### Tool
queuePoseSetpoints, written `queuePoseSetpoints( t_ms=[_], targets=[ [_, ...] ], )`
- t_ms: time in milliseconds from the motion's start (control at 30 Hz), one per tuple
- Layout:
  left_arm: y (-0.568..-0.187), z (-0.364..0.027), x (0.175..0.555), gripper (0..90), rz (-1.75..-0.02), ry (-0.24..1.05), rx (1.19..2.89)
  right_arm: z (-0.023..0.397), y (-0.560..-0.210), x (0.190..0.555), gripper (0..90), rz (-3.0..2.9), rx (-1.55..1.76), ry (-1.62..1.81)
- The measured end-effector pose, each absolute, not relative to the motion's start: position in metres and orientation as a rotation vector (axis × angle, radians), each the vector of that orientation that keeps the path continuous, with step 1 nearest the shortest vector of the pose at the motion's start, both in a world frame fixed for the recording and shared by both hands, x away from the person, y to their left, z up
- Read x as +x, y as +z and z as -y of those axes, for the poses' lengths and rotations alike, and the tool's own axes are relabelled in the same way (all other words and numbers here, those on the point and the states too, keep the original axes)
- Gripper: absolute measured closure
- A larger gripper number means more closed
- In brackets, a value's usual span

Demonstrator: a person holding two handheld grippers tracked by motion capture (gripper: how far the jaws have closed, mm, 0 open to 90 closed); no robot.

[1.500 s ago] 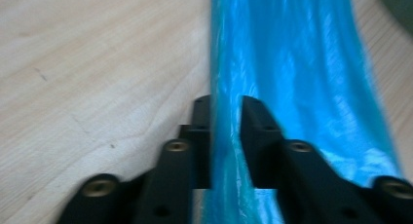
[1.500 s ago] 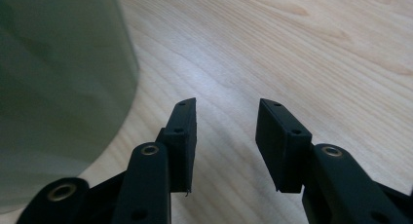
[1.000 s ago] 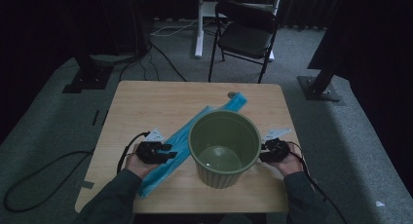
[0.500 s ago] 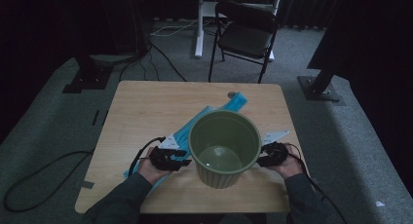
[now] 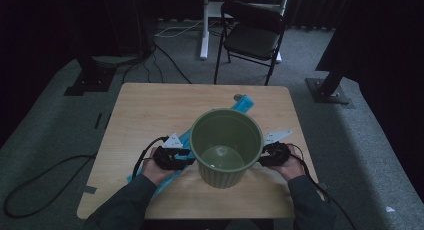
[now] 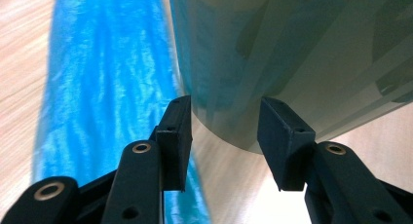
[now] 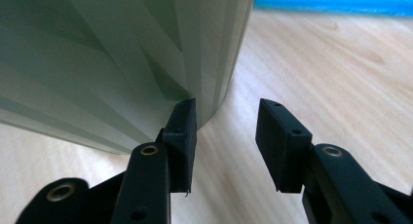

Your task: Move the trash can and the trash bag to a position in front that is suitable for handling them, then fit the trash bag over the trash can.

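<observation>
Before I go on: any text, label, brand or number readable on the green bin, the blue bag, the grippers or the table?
None: no readable text in these views.
Green ribbed bin: plain walls, no label seen.
Blue plastic bag: no print visible.
Left gripper and right gripper: black jaws carry screws, no markings.
Small round thing at the table's far edge: too small to read.

Wooden table (image 5: 150, 110); black folding chair (image 5: 252, 37) behind it; white stand leg (image 5: 204, 25); cables (image 5: 170, 32) on grey carpet.
</observation>
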State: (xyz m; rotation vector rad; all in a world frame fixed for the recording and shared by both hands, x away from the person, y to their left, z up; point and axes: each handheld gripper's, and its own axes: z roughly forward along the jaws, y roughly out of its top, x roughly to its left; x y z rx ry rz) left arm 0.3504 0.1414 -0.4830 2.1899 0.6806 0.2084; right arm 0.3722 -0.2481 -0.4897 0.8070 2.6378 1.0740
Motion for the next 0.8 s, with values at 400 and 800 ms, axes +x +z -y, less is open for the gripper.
queuePoseSetpoints(
  t_ms=[400,800],
  targets=[
    [-0.483,-0.175,0.376,55.5,-0.81,0.285,2.127,0.245,-0.499,0.386,55.3,-2.56,0.884,1.046],
    [-0.488,-0.197,0.392,53.2,-0.934,0.338,2.103,0.258,-0.508,0.391,52.8,-2.487,1.006,1.019]
  ],
)
